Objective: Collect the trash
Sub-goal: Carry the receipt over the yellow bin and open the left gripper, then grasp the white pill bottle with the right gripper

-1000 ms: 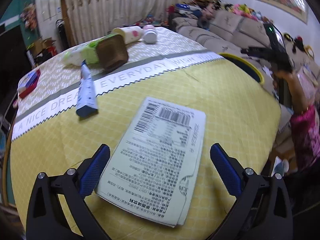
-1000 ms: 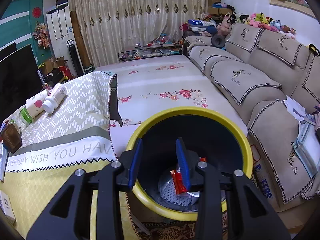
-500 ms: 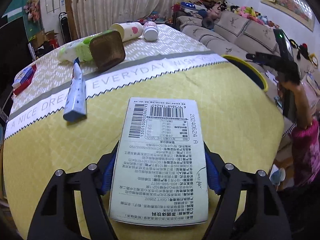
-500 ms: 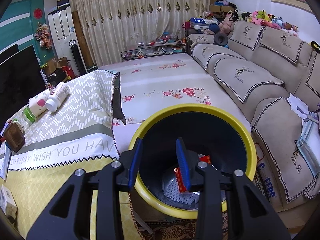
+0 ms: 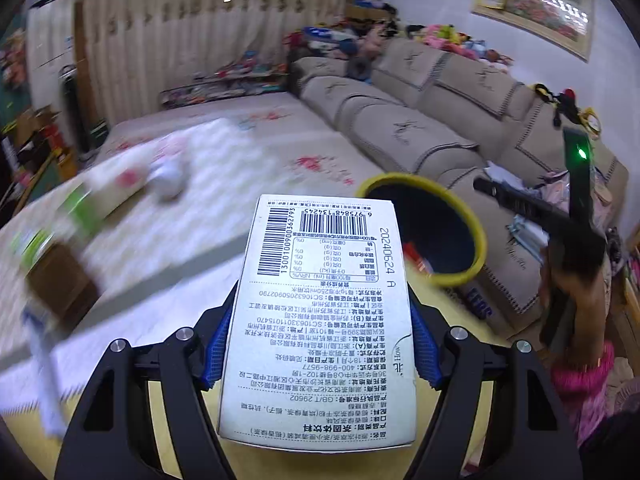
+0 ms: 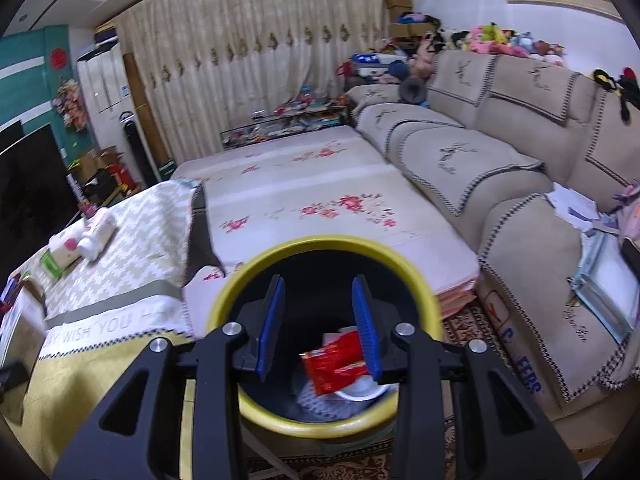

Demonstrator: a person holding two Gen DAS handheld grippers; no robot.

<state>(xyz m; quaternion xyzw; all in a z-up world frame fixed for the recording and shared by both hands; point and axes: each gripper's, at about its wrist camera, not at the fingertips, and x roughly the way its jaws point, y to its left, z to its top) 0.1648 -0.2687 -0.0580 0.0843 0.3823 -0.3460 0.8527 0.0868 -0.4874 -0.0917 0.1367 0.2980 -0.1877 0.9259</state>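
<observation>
a long beige sofa (image 6: 500, 148) lines the right wall, soft toys (image 6: 508, 38) heaped on its back. cream curtains (image 6: 248, 68) cover the far wall, a floral mat (image 6: 312, 188) below. a framed picture (image 5: 532, 4) hangs above.

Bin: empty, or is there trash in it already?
Not empty. The right wrist view shows a red wrapper and something white below it inside the yellow-rimmed bin.

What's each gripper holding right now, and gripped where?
Left gripper: the white printed carton, clamped across its two long side edges, near the lower half. Right gripper: nothing; it hangs over the yellow-rimmed bin.
</observation>
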